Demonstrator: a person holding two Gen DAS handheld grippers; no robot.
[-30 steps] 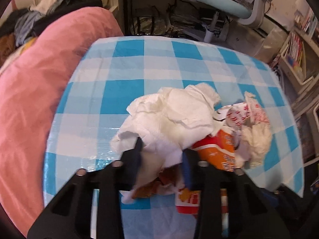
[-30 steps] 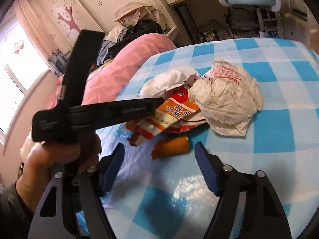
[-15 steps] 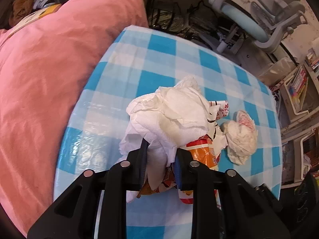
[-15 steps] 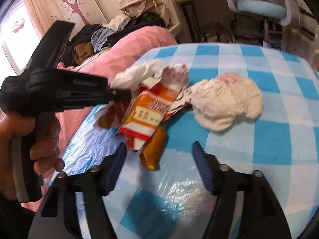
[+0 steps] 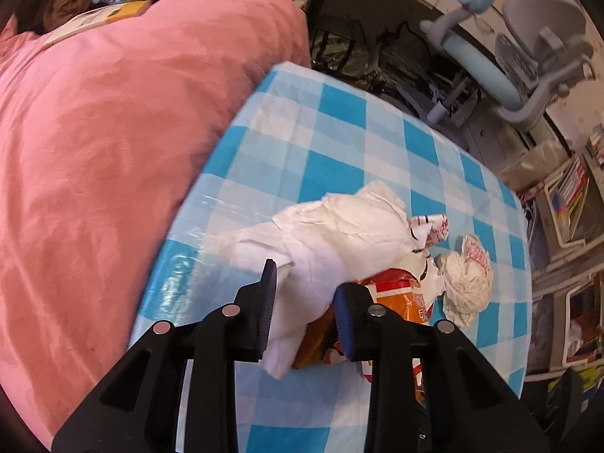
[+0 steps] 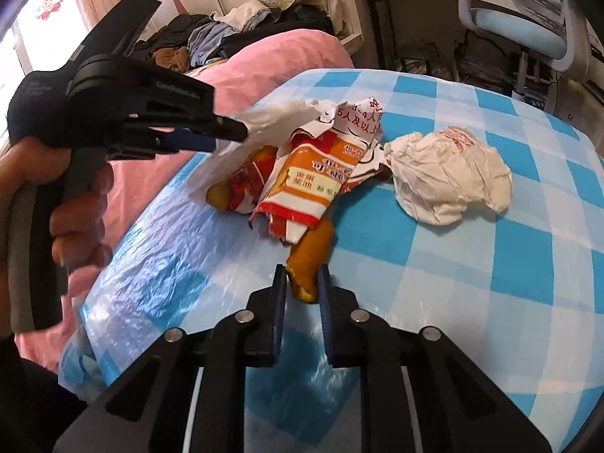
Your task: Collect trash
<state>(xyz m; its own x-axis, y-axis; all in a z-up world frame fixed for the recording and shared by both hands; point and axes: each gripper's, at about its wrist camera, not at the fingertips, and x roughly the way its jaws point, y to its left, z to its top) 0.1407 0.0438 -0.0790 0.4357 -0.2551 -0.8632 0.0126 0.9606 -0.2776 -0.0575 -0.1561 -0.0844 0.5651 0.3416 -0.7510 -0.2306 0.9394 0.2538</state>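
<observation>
My left gripper (image 5: 306,311) is shut on a white paper napkin (image 5: 339,234); its jaws are opening slightly with the napkin still pinched between them. An orange snack wrapper (image 5: 400,298) hangs with the napkin, lifted off the checked table (image 5: 339,132). In the right wrist view the left gripper (image 6: 226,132) holds this bundle (image 6: 309,185) above the cloth. My right gripper (image 6: 302,283) is closing, and its pads press on a small orange-brown wrapper piece (image 6: 307,260) under the bundle. A crumpled white paper ball with red print (image 6: 449,177) lies to the right, untouched.
A pink duvet (image 5: 113,151) borders the table's left edge, with a clothes pile (image 6: 211,37) behind it. A blue office chair (image 5: 528,56) stands beyond the far edge. Shelves with books (image 5: 566,196) are at the right. A hand (image 6: 75,204) grips the left tool.
My right gripper's jaws went from wide apart to closed on the orange-brown piece. The left gripper lifted the napkin and wrapper and carried them left, away from the paper ball.
</observation>
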